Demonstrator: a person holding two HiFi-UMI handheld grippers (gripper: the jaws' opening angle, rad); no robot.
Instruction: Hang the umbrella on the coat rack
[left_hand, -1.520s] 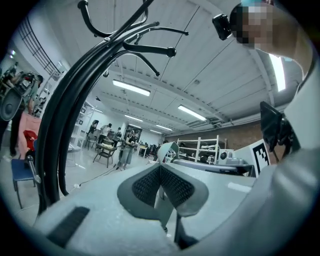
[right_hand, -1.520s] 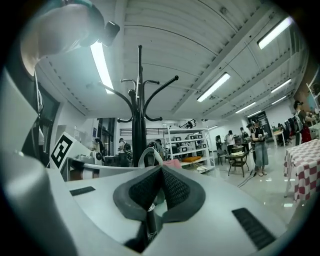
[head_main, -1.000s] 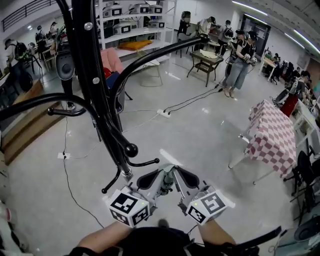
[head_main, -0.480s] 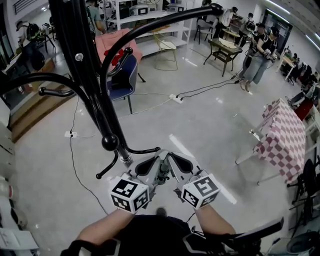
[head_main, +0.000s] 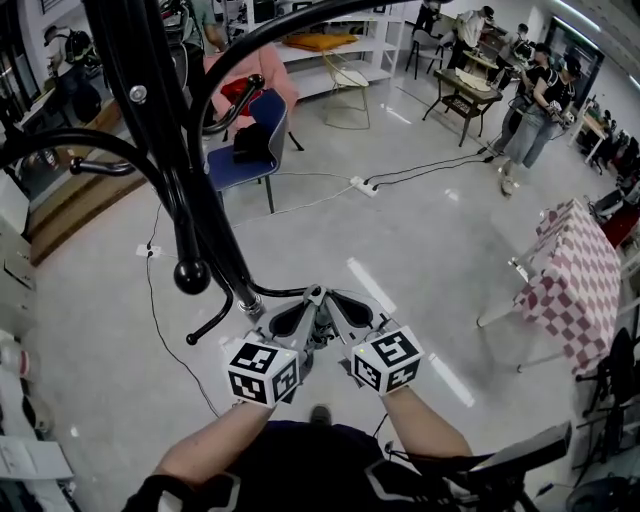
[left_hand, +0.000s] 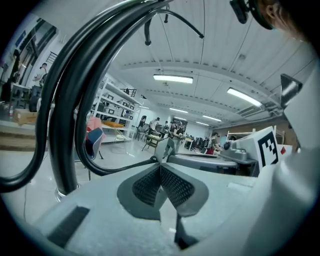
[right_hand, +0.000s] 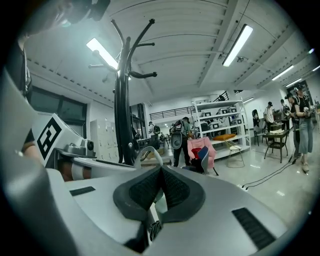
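The black coat rack (head_main: 195, 190) rises at the left of the head view, its curved arms spreading overhead and a ball-tipped hook (head_main: 190, 276) hanging low near its foot (head_main: 251, 307). My left gripper (head_main: 300, 312) and right gripper (head_main: 335, 305) sit side by side just right of that foot, tips touching each other. Both are shut, with nothing seen between the pads. The rack's pole (left_hand: 65, 150) fills the left of the left gripper view, beyond the left gripper (left_hand: 160, 167). It also stands tall behind the right gripper (right_hand: 160, 170) as a pole (right_hand: 123, 115). No umbrella shows in any view.
A blue chair with pink cloth (head_main: 250, 140) stands behind the rack. A power strip with cables (head_main: 362, 186) lies on the floor. At the right is a checkered table (head_main: 575, 290). People (head_main: 528, 110) stand at the back right; wooden steps (head_main: 70, 205) are at the left.
The two grippers have drawn closer together and nearer the rack's foot. The ball-tipped hook now shows further left in the head view. Both stay shut.
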